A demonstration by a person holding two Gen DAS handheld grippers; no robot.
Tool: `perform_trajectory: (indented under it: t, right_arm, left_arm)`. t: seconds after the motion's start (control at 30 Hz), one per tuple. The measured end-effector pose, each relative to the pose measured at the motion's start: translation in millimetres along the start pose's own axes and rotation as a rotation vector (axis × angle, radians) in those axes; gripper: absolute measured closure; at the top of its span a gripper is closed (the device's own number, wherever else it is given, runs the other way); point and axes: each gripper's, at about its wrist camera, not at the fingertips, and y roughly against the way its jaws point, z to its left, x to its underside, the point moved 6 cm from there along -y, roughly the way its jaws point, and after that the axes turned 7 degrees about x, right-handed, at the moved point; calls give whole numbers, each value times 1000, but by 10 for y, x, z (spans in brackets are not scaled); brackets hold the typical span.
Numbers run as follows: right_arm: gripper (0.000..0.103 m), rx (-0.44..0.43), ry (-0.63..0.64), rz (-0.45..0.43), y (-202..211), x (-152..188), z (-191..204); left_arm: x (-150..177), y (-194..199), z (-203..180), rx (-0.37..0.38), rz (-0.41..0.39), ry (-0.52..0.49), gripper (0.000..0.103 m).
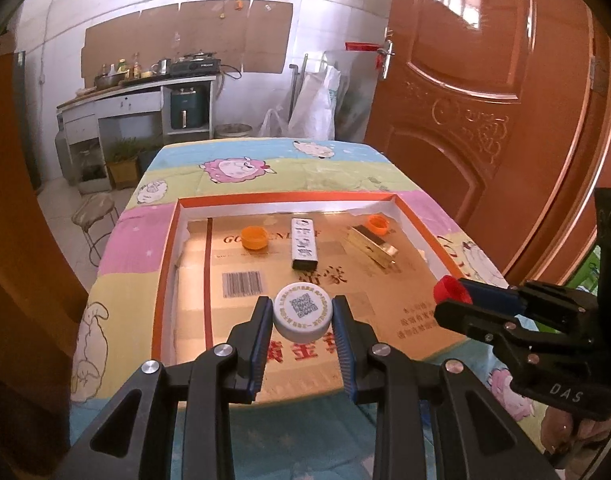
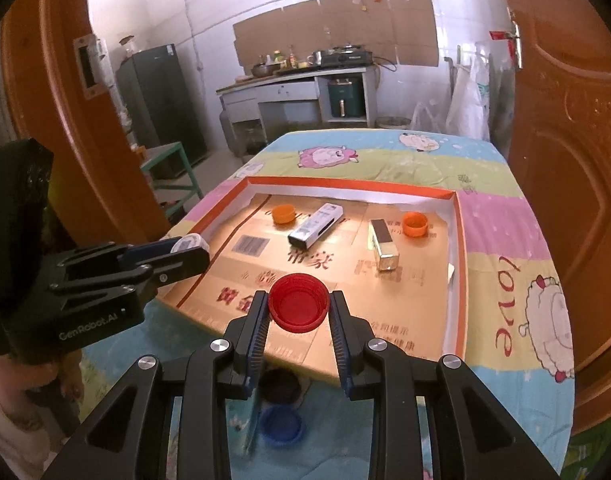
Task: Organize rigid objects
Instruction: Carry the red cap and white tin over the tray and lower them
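My left gripper point(image 1: 303, 316) is shut on a white cap with a QR code point(image 1: 302, 312), held above the near part of the shallow cardboard tray point(image 1: 167, 256). My right gripper point(image 2: 298, 308) is shut on a red cap point(image 2: 298, 307), open side up, above the tray's near edge point(image 2: 458, 280). Each gripper shows in the other's view: the right one point(image 1: 451, 294) with the red cap, the left one point(image 2: 189, 246) with the white cap. In the tray lie two orange caps point(image 1: 254, 238) point(image 1: 378, 224), a white-and-black box point(image 1: 304, 243) and a gold box point(image 1: 372, 245).
A blue cap point(image 2: 281, 426) and a dark cap point(image 2: 279, 386) lie on the cartoon sheep cloth point(image 2: 505, 340) in front of the tray. An orange door point(image 1: 485, 120) stands close on the right. A stool point(image 1: 95, 212) stands left of the table.
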Motion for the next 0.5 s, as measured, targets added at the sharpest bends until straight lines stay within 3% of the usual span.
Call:
perform_trajectory:
  t: [0.5]
  right_arm:
    - [73,-2,10,34,-437,-250,-101]
  left_arm:
    - [-214,-328,263,-49,34,23,72]
